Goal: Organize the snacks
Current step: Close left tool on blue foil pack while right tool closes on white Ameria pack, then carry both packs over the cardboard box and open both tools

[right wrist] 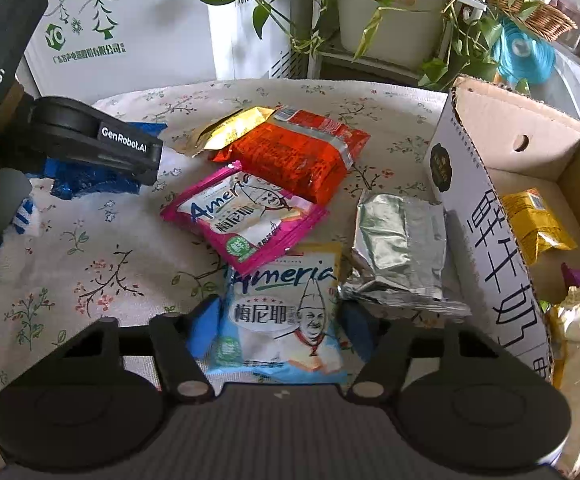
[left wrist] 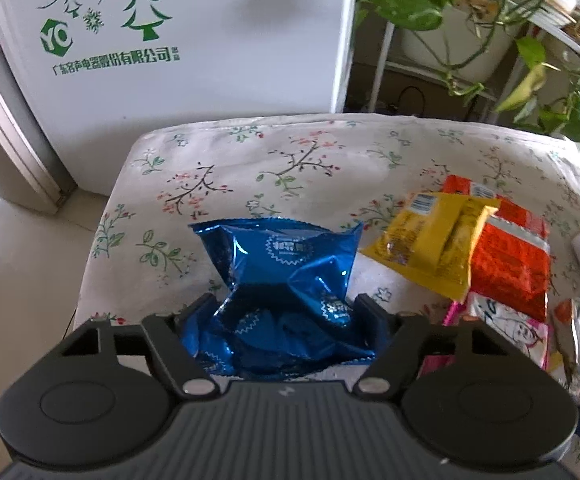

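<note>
My left gripper [left wrist: 286, 306] has its fingers on both sides of a crumpled blue foil snack bag [left wrist: 286, 268] on the floral tablecloth; the bag is pinched between them. The left gripper also shows in the right wrist view [right wrist: 146, 164] over the blue bag [right wrist: 90, 184]. My right gripper [right wrist: 280, 312] straddles a light blue Ameria packet [right wrist: 282, 320], its fingers close at both edges. Beyond lie a pink Ameria packet [right wrist: 246, 216], an orange-red packet [right wrist: 297, 156], a gold packet [right wrist: 230, 130] and a silver foil packet [right wrist: 397, 248].
An open cardboard box [right wrist: 485, 216] stands at the right, holding a yellow packet [right wrist: 533, 224] and other snacks. A white appliance carton [left wrist: 194, 40] stands behind the table. Potted vines [right wrist: 369, 12] hang at the back right. The table's left edge drops to the floor [left wrist: 22, 240].
</note>
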Tool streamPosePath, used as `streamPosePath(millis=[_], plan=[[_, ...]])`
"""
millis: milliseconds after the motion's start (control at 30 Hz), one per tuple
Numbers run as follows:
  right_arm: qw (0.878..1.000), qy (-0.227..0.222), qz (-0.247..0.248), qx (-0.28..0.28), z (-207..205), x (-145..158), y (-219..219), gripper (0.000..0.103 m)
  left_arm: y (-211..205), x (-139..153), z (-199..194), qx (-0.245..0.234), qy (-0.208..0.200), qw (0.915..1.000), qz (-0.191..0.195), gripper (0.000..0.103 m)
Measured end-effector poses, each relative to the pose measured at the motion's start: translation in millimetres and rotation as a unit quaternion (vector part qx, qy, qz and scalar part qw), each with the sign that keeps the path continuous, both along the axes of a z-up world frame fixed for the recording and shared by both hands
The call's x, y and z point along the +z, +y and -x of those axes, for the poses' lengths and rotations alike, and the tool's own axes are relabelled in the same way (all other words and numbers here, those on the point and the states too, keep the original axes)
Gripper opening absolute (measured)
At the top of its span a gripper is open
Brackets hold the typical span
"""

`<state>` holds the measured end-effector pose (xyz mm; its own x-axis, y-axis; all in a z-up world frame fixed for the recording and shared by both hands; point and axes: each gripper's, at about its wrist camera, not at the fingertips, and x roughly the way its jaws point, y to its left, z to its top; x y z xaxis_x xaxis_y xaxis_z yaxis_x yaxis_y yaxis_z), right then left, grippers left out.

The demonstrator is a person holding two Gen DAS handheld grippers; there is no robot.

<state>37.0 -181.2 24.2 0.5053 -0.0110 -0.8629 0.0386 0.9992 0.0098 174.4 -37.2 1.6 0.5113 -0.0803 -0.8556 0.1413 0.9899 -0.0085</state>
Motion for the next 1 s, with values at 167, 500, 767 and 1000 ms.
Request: streamPosePath(millis=[167,500,767,1000], plan=[[1.000,0.001,-0.015,0.007,2.5,2.3,-2.1,0.057,5.4,4.2,4.3,-0.001,0.006,0.9999,0.009,0.073],[0.998,0.010,-0.059,0.021,12.5,9.7,-2.4,0.057,20.5,12.5,20.8,0.016,0.008,0.9996,0.021,0.072],[0.996,0.002,-0.082,0.035,18.8,21.7,-1.9,0.057,29.5,21.3,43.8,0.031,-0.011,0.9992,0.023,0.072],[0.995,-0.008,-0.092,0.046,23.8,31.3,-1.4,0.057,36.4,19.2,73.6,0.051,-0.013,0.9979,0.036,0.072]])
